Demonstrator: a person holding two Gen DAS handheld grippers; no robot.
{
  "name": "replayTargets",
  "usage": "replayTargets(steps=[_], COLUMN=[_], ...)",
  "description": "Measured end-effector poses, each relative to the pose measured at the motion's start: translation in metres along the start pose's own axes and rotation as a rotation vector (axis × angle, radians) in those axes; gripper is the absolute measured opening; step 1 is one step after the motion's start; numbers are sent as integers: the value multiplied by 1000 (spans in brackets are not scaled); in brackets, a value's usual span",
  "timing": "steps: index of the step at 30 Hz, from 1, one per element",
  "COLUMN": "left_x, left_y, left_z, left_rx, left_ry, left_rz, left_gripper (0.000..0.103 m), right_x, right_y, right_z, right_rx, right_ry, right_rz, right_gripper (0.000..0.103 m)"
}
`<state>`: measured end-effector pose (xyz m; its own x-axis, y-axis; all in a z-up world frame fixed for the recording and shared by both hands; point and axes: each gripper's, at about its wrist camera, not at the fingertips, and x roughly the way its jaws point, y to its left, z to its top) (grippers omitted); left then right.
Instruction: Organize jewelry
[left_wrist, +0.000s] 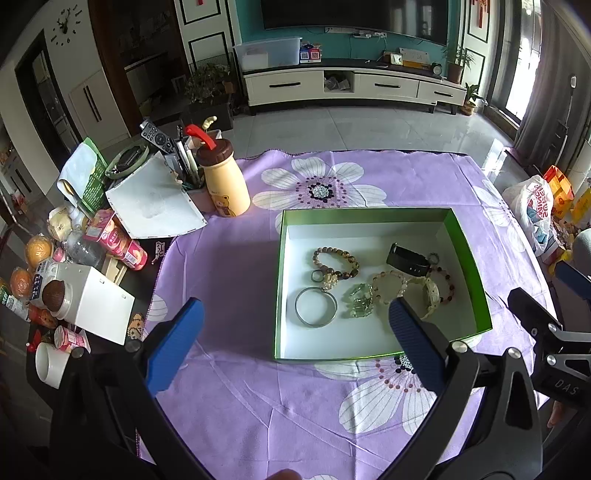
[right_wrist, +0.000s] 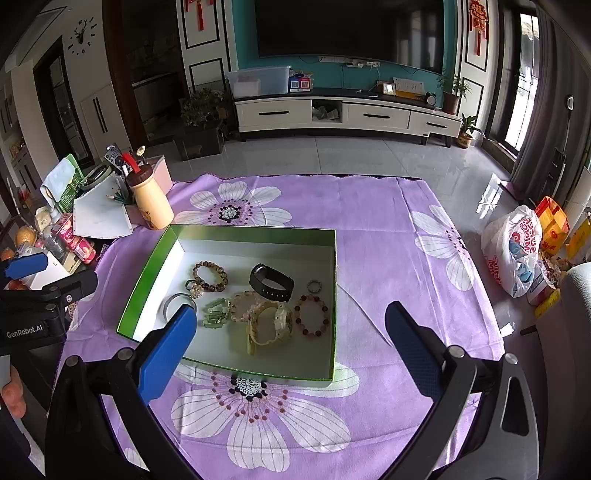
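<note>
Green-walled box (right_wrist: 334, 295) sits on the purple-clothed surface (right_wrist: 388, 229), holding the jewelry: bead bracelets (right_wrist: 209, 277), a black band (right_wrist: 271, 283), a cream watch (right_wrist: 269, 323) and a bangle (left_wrist: 316, 307). Both hand-held grippers, left (left_wrist: 295, 321) and right (right_wrist: 290, 328), hover spread and empty. The pieces touch and overlap, so a grab may snag two together.
</note>
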<state>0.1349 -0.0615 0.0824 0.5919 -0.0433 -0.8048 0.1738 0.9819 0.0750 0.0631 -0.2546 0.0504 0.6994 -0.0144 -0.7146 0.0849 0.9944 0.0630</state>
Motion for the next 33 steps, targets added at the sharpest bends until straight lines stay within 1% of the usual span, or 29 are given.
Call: replayTargets(steps=[18,33], left_x=[15,23], left_y=[1,2], left_z=[0,-3], left_rx=[-4,-4], left_ry=[22,32], left_rz=[4,5], left_gripper=[101,101], right_x=[15,21], right_y=[5,7], right_z=[0,-1], right_rx=[-7,-8], right_ry=[23,26], right_rz=[-2,-4], right_gripper=[102,102])
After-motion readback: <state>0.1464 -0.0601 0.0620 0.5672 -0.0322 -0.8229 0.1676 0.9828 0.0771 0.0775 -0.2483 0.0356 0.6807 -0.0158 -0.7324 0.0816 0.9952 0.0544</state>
